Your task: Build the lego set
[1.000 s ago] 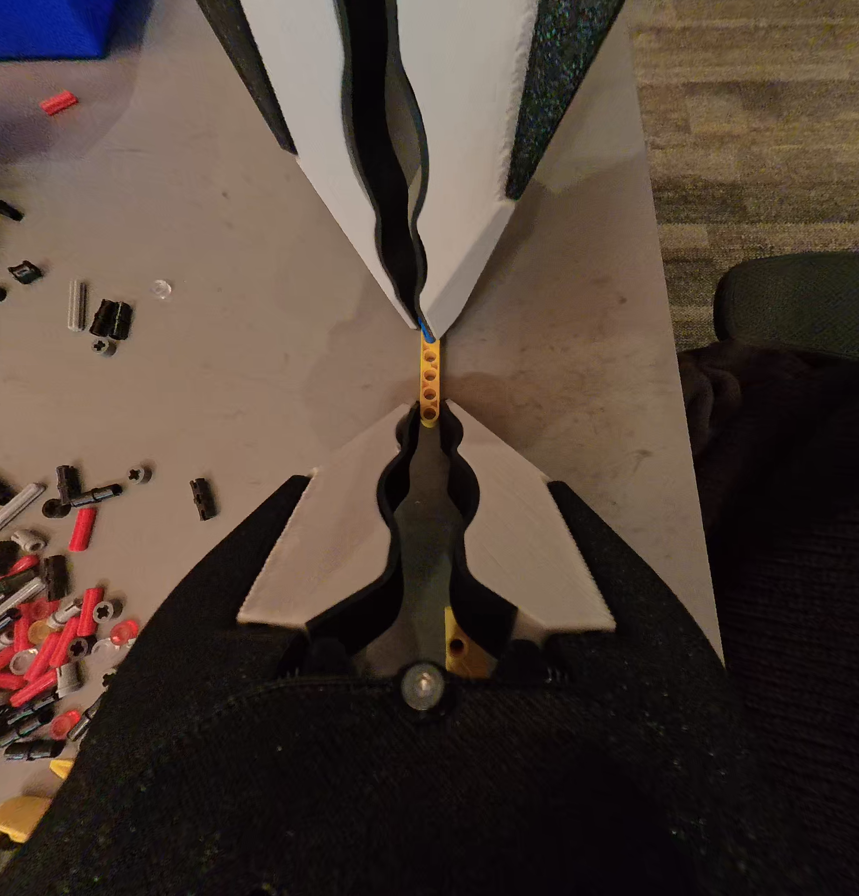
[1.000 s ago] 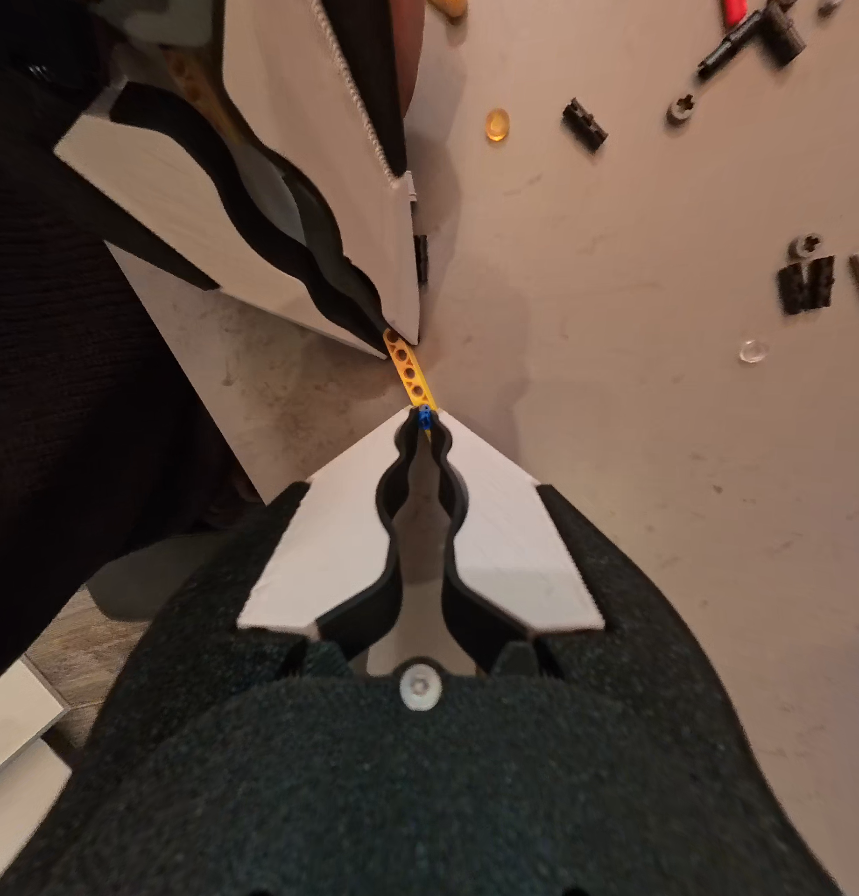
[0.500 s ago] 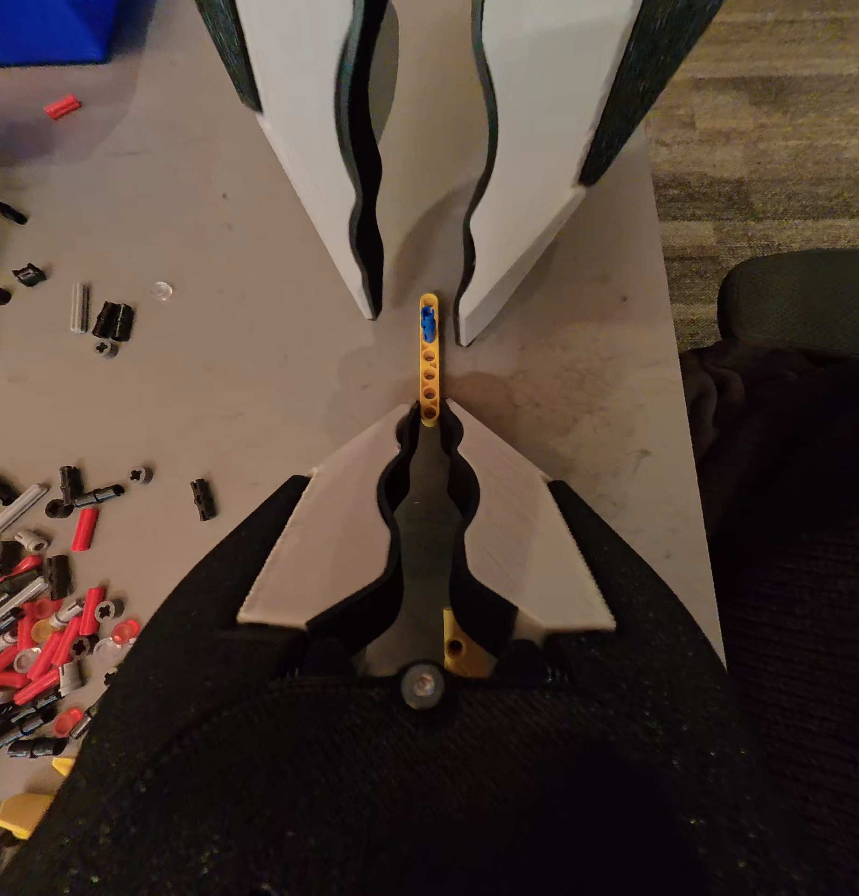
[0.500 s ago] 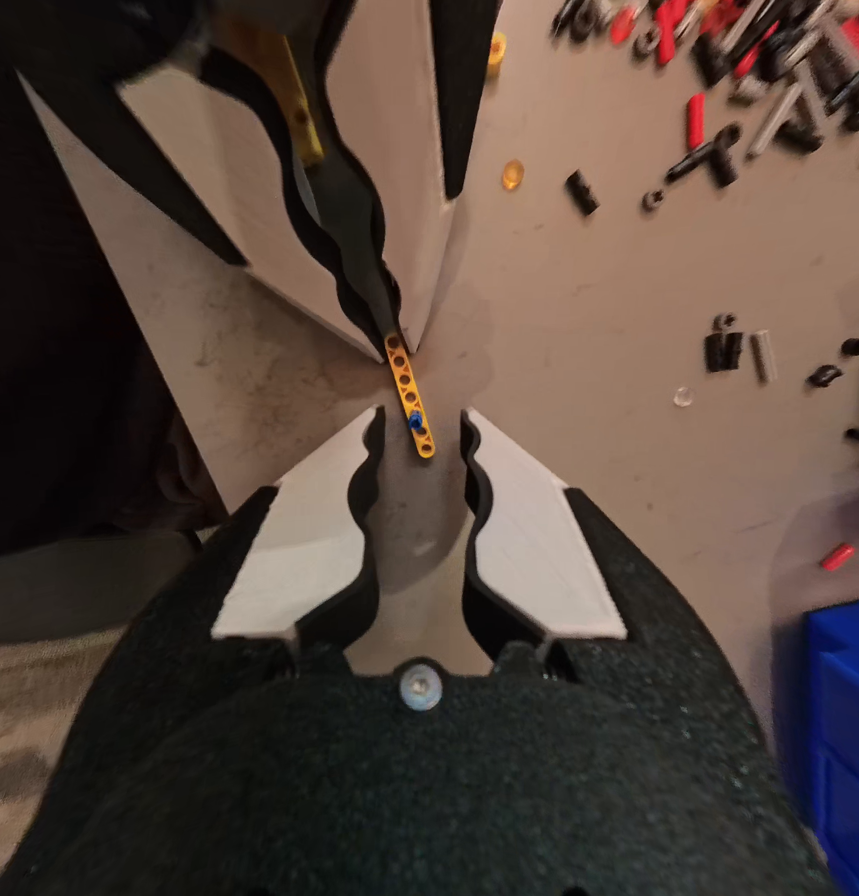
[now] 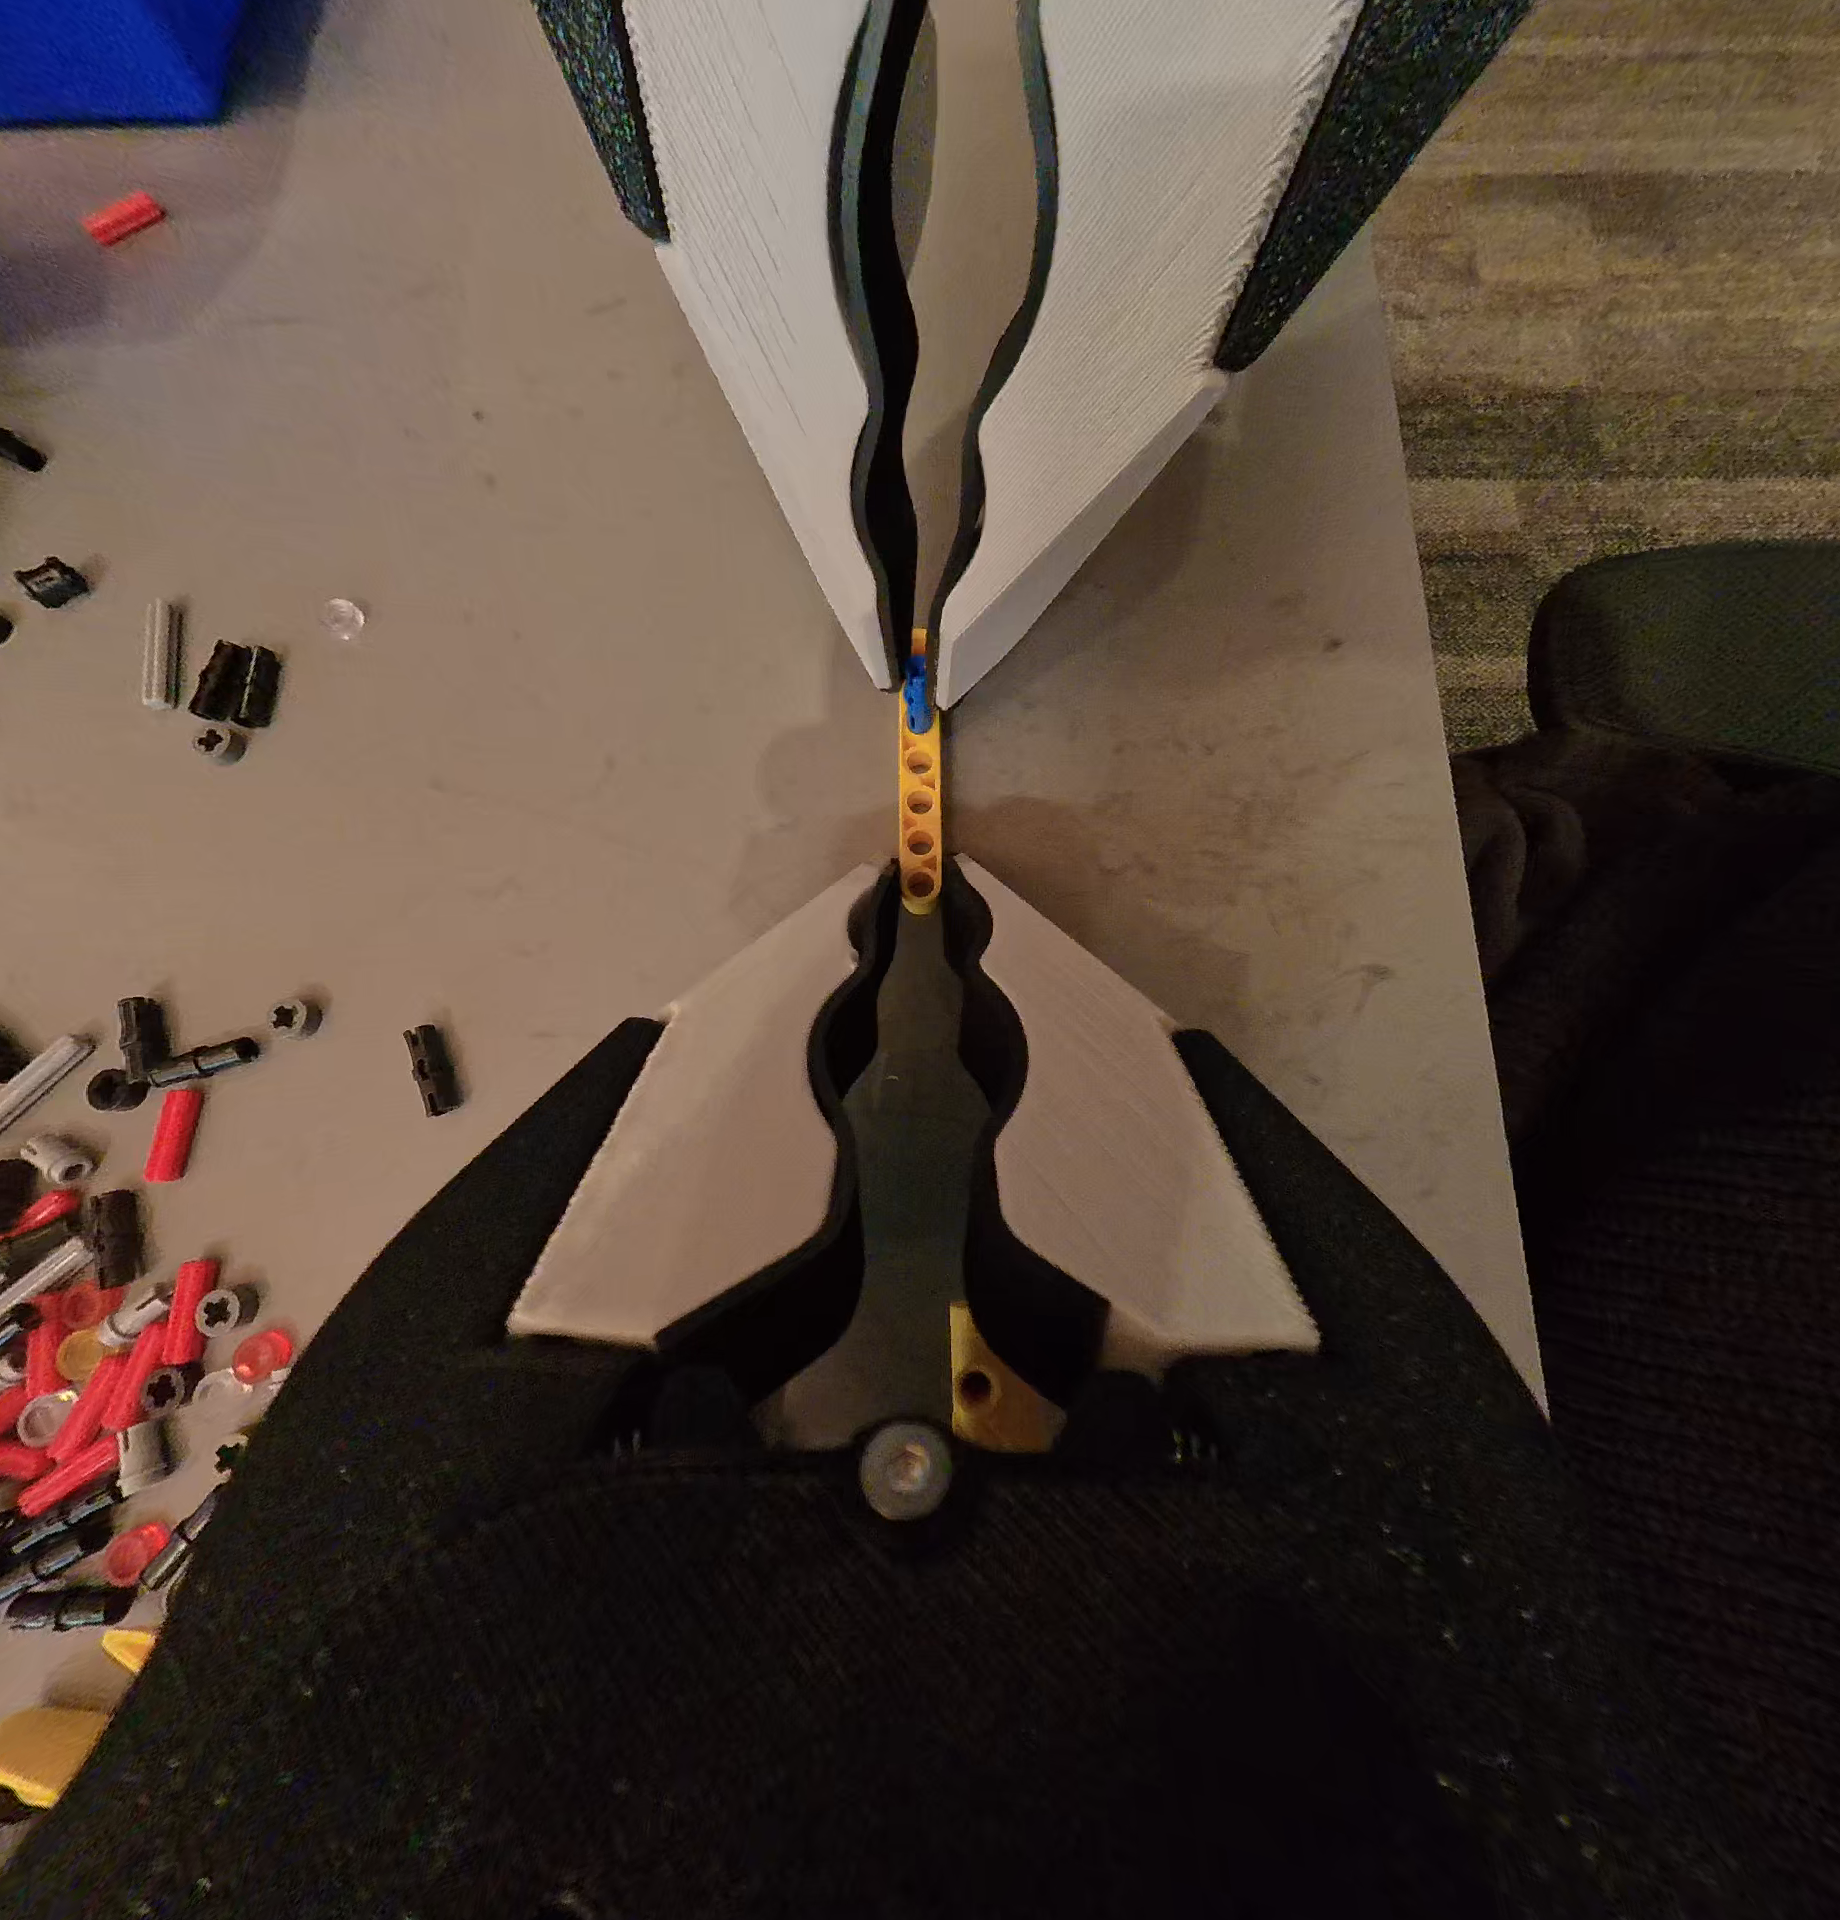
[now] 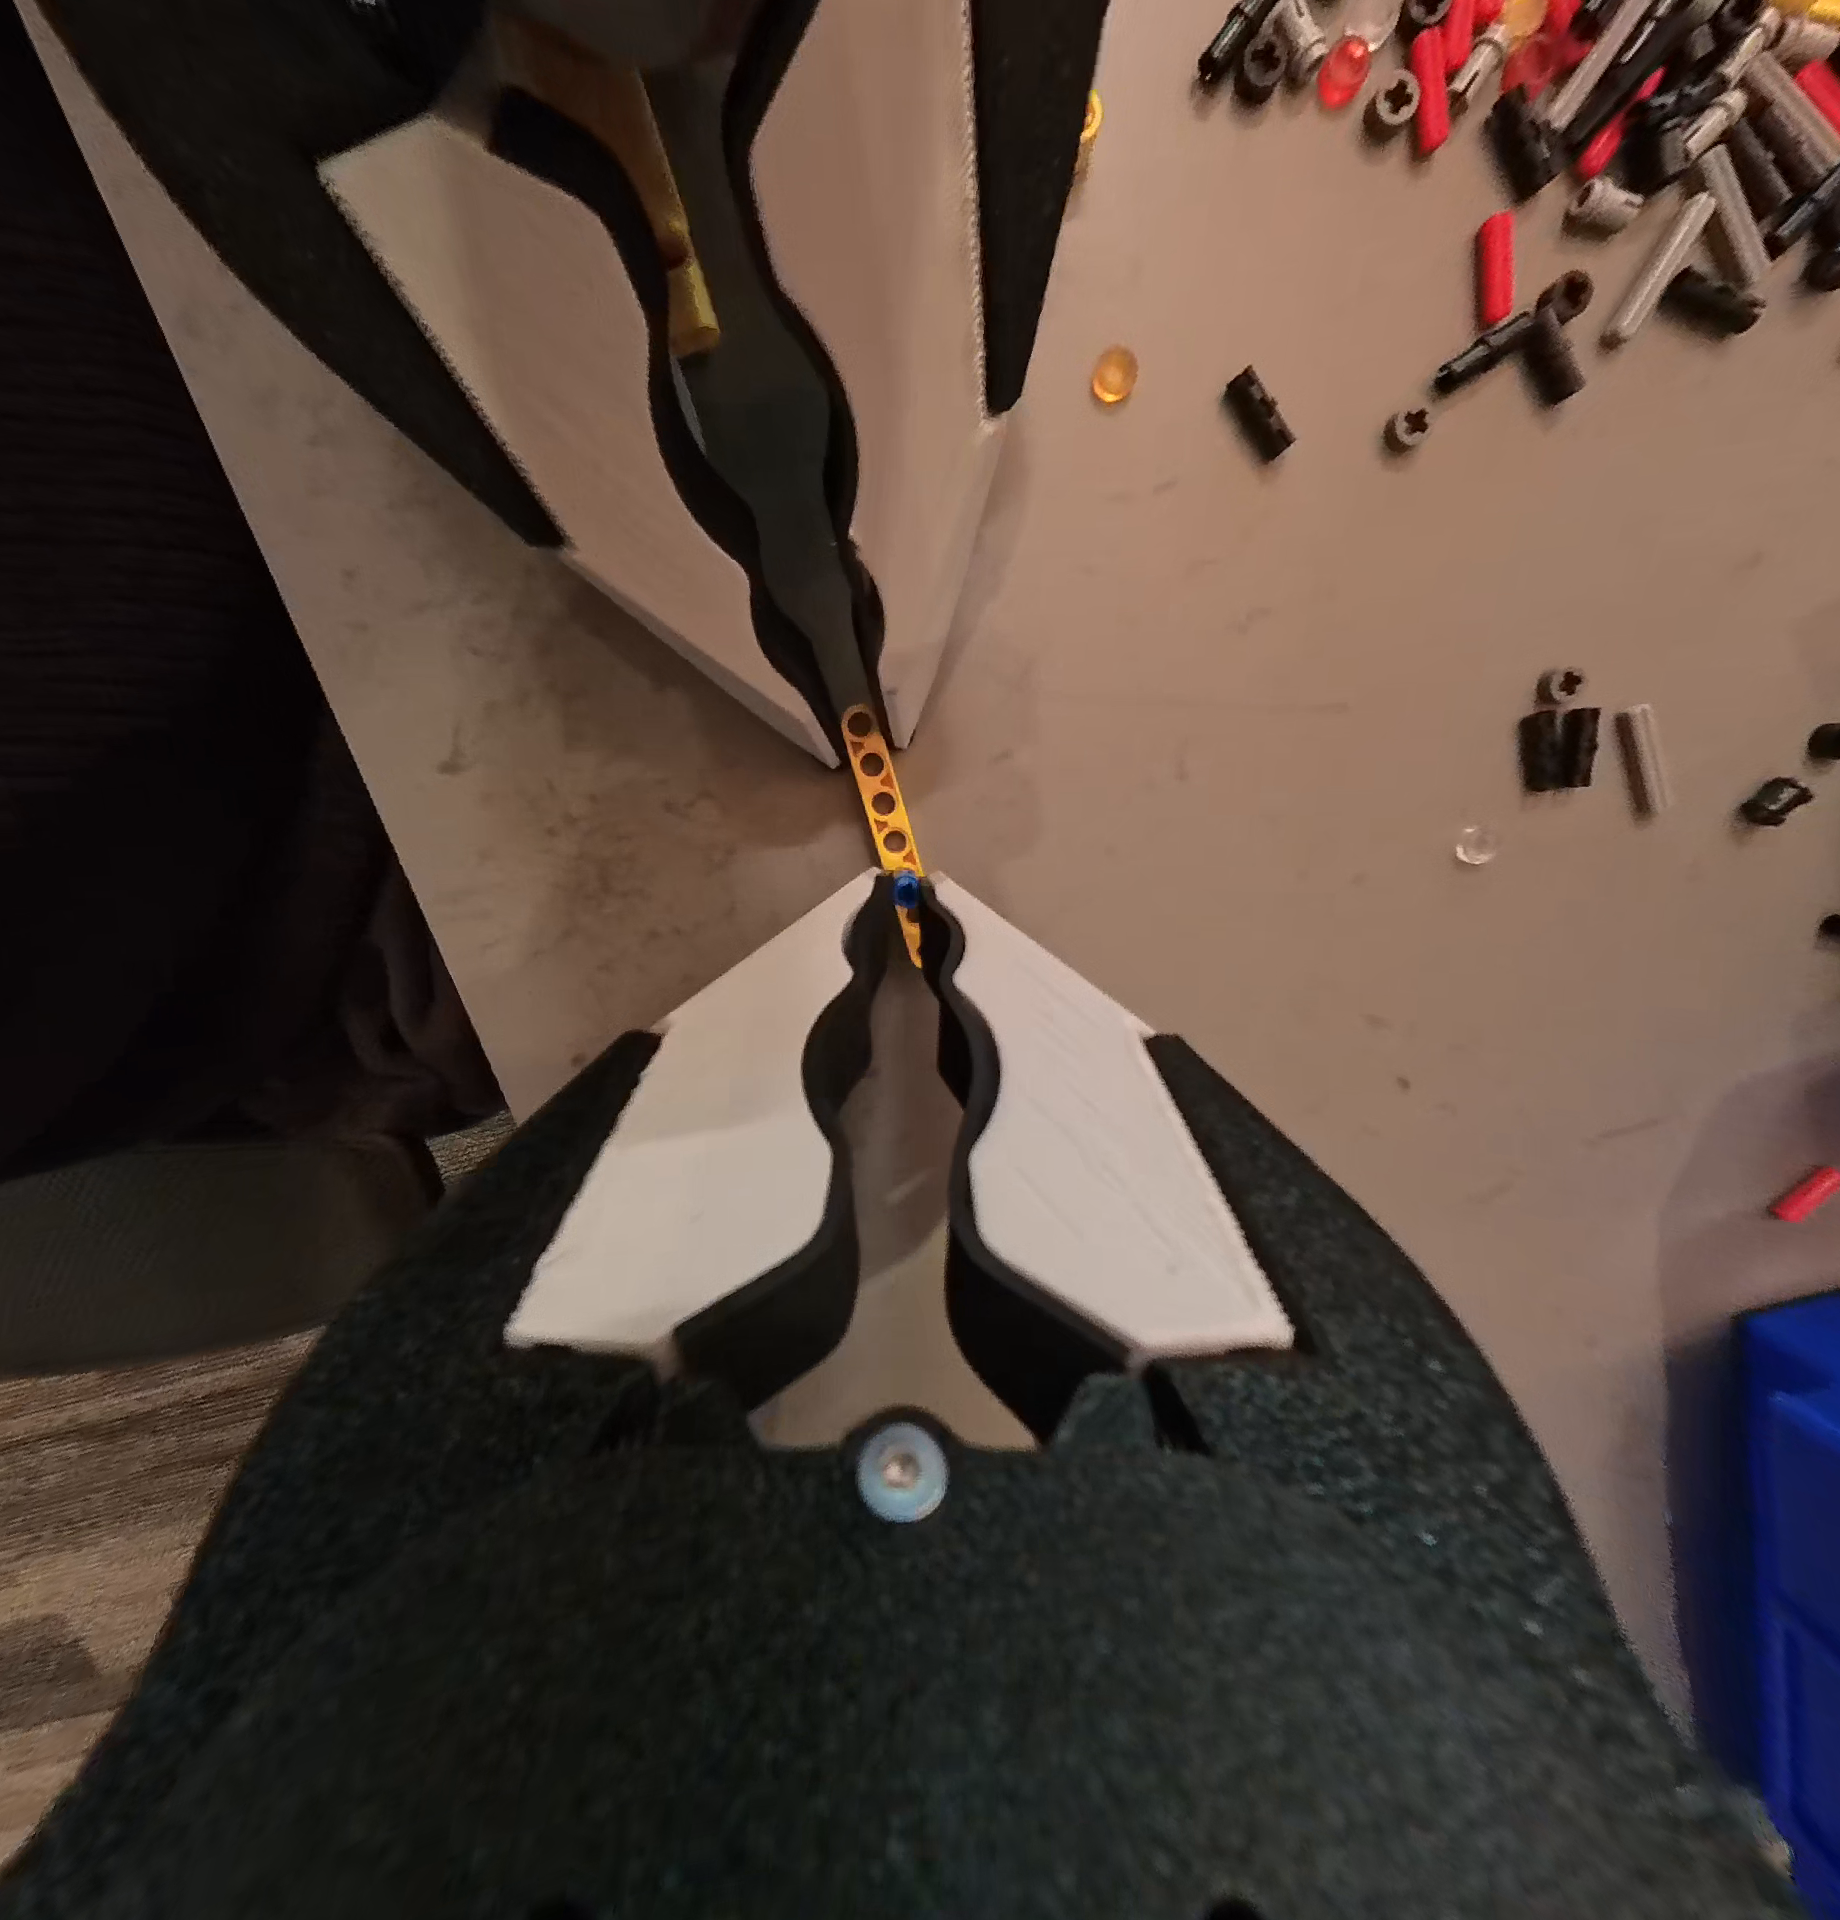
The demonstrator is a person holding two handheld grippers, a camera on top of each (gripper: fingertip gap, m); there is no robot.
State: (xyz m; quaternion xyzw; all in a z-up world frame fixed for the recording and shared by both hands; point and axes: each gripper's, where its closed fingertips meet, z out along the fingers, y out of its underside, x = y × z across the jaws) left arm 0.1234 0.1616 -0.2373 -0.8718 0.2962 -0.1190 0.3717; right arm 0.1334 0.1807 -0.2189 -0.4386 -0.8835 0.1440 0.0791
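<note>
A thin yellow beam with holes [image 5: 918, 805] is held in the air above the grey table [image 5: 480, 831]. My left gripper [image 5: 918, 883] is shut on its near end. A small blue pin [image 5: 916, 686] sits in the beam's far end. My right gripper [image 5: 914, 694] comes in from the top and is closed on that end, around the pin. In the right wrist view, my right gripper [image 6: 903, 896] pinches the blue pin [image 6: 903, 889] and beam [image 6: 880, 800], and the left gripper [image 6: 862, 732] faces it. A yellow part [image 5: 983, 1392] sits deep between the left jaws.
A pile of red, black and grey loose pieces [image 5: 74, 1351] lies at the left, also in the right wrist view [image 6: 1622, 104]. A blue bin [image 6: 1809, 1558] stands on the table. The table edge [image 5: 1456, 935] and a dark chair [image 5: 1705, 655] are to the right. My left and right fingertips are right by each other.
My right gripper was shut on the beam's end, opened and drew back half a second ago, and has now closed on the blue pin end again. The left gripper has held still.
</note>
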